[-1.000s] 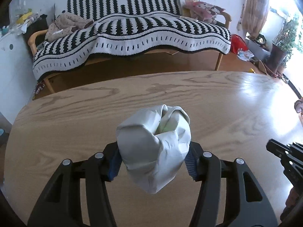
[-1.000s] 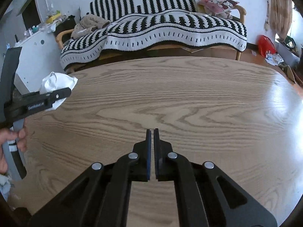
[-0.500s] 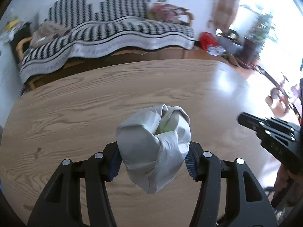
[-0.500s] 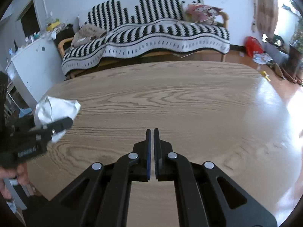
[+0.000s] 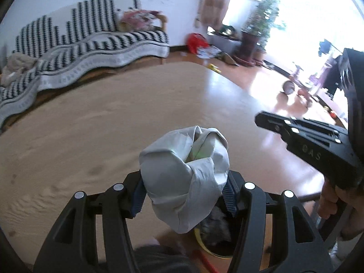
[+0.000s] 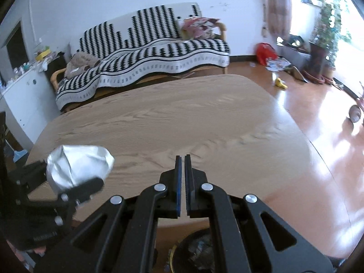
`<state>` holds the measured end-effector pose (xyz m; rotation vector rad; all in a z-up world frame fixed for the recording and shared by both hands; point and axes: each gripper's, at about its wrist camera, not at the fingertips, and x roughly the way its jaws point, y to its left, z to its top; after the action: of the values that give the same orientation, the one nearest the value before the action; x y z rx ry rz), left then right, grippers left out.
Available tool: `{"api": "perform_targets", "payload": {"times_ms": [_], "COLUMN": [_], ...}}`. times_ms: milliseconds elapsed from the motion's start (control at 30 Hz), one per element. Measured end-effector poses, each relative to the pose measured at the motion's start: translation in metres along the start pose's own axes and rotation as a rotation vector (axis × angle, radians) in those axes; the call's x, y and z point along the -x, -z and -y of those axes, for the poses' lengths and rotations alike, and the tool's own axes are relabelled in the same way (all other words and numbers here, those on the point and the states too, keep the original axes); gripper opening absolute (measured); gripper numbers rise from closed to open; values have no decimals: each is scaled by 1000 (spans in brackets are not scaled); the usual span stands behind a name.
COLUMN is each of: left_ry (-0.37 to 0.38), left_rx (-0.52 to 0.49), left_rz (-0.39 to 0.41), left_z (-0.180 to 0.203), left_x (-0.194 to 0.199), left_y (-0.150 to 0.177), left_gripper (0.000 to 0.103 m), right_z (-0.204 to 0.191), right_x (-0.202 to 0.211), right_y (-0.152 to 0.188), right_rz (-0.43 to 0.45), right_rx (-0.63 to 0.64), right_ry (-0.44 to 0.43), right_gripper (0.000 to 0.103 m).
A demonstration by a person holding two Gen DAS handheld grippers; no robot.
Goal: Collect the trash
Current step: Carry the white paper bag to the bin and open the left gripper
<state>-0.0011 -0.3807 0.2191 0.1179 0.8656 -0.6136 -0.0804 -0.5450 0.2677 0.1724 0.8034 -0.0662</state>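
Observation:
My left gripper [image 5: 184, 193] is shut on a crumpled white paper wad [image 5: 185, 175], held in the air past the near edge of the wooden table [image 5: 102, 122]. Right below the wad is a dark trash bin with a yellow rim [image 5: 213, 238]. The wad also shows at the left of the right wrist view [image 6: 77, 168], clamped in the left gripper [image 6: 68, 182]. My right gripper [image 6: 183, 161] is shut and empty, over the table's near edge, with the bin [image 6: 195, 254] under it. It also shows at the right of the left wrist view [image 5: 302, 141].
A sofa with a black-and-white striped blanket [image 6: 159, 52] stands behind the table. A white cabinet [image 6: 25, 100] is at the left. On the floor to the right lie a red bag [image 6: 265, 52], scattered litter and potted plants [image 6: 323, 45].
Both grippers have drawn back toward the table's near edge and swung right. The wad now hangs over the trash bin, which has come into view below. Grips are unchanged.

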Motion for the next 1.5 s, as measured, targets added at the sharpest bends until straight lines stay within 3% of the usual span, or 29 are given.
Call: {"api": "perform_targets", "payload": {"times_ms": [200, 367, 467, 633, 800, 1167, 1500], "left_ry": [122, 135, 127, 108, 89, 85, 96], "left_rx": [-7, 6, -12, -61, -51, -36, -32], "left_rz": [-130, -315, -363, -469, -520, -522, -535], "left_z": [56, 81, 90, 96, 96, 93, 92], "left_x": [-39, -107, -129, -160, -175, -173, -175], "left_y": [45, 93, 115, 147, 153, 154, 155], "left_gripper": [55, 55, 55, 55, 55, 55, 55], "right_z": [55, 92, 108, 124, 118, 106, 108], "right_x": [2, -34, -50, -62, -73, -81, -87], "right_y": [63, 136, 174, 210, 204, 188, 194], "right_rz": [-94, -237, -315, -402, -401, -379, -414], "right_rx": [-113, -230, -277, -326, -346, -332, -344], "right_ry": [29, 25, 31, 38, 10, -10, -4], "right_gripper": [4, 4, 4, 4, 4, 4, 4]}}
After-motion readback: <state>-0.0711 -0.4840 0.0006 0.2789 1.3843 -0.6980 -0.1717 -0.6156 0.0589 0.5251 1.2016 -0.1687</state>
